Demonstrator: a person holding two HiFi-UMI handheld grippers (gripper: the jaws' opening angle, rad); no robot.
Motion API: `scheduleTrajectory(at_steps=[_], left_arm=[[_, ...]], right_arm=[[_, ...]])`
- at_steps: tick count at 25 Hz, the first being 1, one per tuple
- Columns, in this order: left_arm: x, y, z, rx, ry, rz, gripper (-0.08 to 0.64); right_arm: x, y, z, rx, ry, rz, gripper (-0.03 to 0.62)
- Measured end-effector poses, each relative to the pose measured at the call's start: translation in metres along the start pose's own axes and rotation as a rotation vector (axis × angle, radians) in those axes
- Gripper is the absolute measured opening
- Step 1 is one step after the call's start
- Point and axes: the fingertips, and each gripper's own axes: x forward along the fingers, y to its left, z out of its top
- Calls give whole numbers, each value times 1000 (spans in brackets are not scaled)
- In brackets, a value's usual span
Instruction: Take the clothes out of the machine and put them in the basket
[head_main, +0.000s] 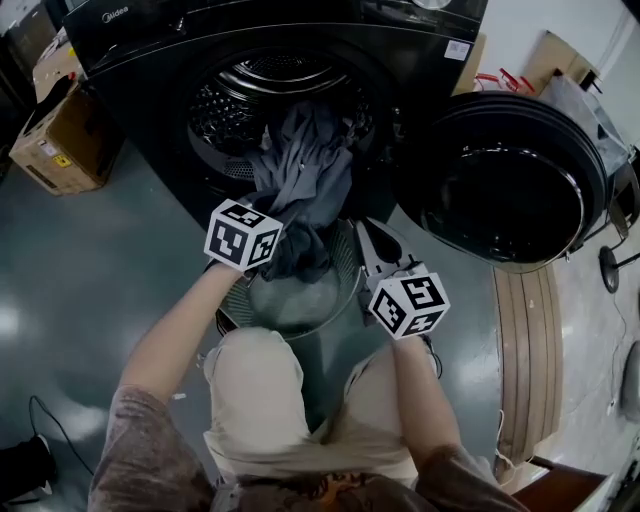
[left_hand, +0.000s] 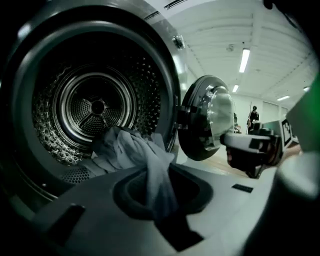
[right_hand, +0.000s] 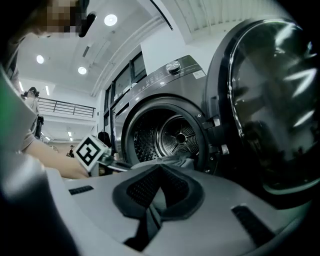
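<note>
A grey garment (head_main: 300, 170) hangs out of the dark machine's drum (head_main: 250, 95) and down into a round mesh basket (head_main: 347, 262) on the floor in front. My left gripper (head_main: 272, 238) sits over the basket at the garment's lower part. In the left gripper view it (left_hand: 160, 205) is shut on the cloth (left_hand: 130, 150), which runs from the drum's lip in between the jaws. My right gripper (head_main: 365, 240) is held beside the garment's right edge, pointing at the machine. In the right gripper view its jaws (right_hand: 159, 172) look shut, and I see nothing clearly held.
The machine's round door (head_main: 510, 185) stands swung open to the right, close to my right gripper. A cardboard box (head_main: 60, 135) sits on the floor to the left. Wooden boards (head_main: 530, 340) lie on the right. The person's knees (head_main: 260, 380) are just behind the basket.
</note>
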Motion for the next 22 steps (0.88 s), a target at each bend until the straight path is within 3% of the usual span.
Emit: scheduleTrajectory(at_steps=[6,12,14,17,22], left_arm=[[-48,-41,-4,9,-13,-47,69],[-72,-59,-7,24,-16,-43,75],[-74,-55,-9,58,-27,-6,101],[-73,-45,-11,109,-39,47,236],[-68,-27,0,101,-74,88,261]], right_arm=[[5,3,-2,20,-8,31,-3],[11,9,-5,21,-8,53,-3],[12,10,-6,25,-6,55,-3],[8,12,-2,29,-14,60,-3],[1,11,3,24,-25,50,-3]])
